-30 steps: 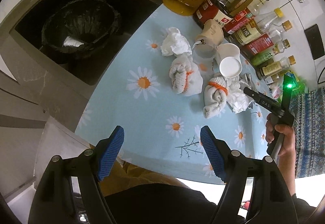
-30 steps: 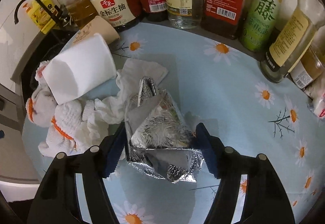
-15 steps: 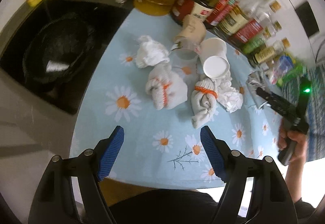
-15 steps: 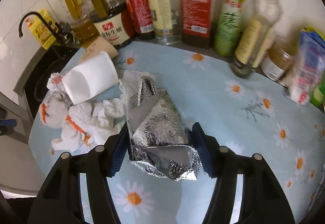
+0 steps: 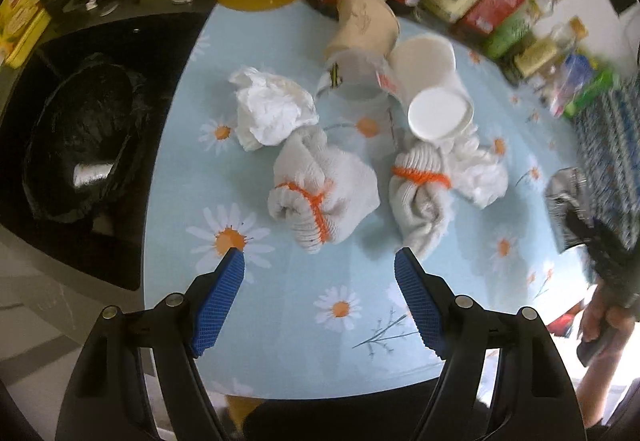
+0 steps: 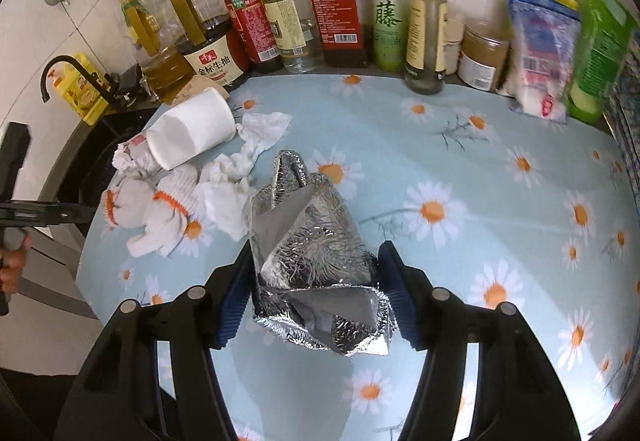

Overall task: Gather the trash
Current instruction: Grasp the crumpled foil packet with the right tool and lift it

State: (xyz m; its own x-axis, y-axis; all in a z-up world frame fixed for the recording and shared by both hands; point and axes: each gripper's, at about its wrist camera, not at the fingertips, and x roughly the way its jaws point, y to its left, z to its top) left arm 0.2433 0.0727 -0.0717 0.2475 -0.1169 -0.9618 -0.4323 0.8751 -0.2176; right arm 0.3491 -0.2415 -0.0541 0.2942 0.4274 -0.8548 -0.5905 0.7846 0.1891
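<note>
My right gripper (image 6: 314,261) is shut on a crumpled silver foil bag (image 6: 308,241) and holds it above the daisy tablecloth (image 6: 460,169). The bag also shows at the right edge of the left wrist view (image 5: 566,197). My left gripper (image 5: 320,261) is open and empty, just short of a rolled white glove with orange trim (image 5: 320,193). A second glove (image 5: 420,193), crumpled tissues (image 5: 268,109), a white paper cup (image 5: 432,97) and a brown paper cup (image 5: 364,25) lie beyond it. A black-lined trash bin (image 5: 80,137) sits in the sink at left.
Oil and sauce bottles (image 6: 340,1) line the back of the table, with snack packets (image 6: 540,53) at the right. A yellow box (image 5: 20,21) and a tap (image 6: 60,69) stand by the sink. A patterned cloth (image 5: 608,161) hangs at the right.
My left gripper has moved forward over the table toward the gloves. My right gripper has lifted and pulled back with the foil bag still in it.
</note>
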